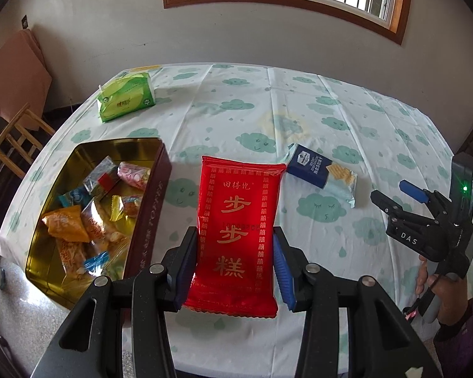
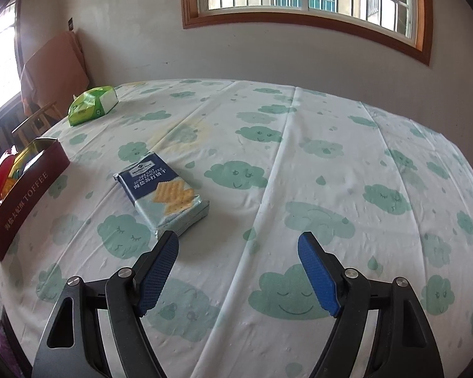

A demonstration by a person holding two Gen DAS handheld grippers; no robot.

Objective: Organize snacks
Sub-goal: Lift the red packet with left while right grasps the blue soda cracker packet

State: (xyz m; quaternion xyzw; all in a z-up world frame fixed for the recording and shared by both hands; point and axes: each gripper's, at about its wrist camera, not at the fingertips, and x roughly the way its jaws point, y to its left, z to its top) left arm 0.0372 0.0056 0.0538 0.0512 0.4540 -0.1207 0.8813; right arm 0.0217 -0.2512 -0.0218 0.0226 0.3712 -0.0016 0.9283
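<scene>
One red snack packet [image 1: 236,236] sits between the left claw's pads; one cracker pack [image 2: 164,193] lies just ahead of the right claw; one toffee tin [image 1: 148,220] (holding several small snacks), one tissue pack [image 1: 126,96].

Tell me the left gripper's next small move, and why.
Probably carry the red packet leftward over the open tin and let go. The left gripper is shut on the packet, lifted beside the tin, where other snacks already lie. The right gripper is open near the cracker pack.
</scene>
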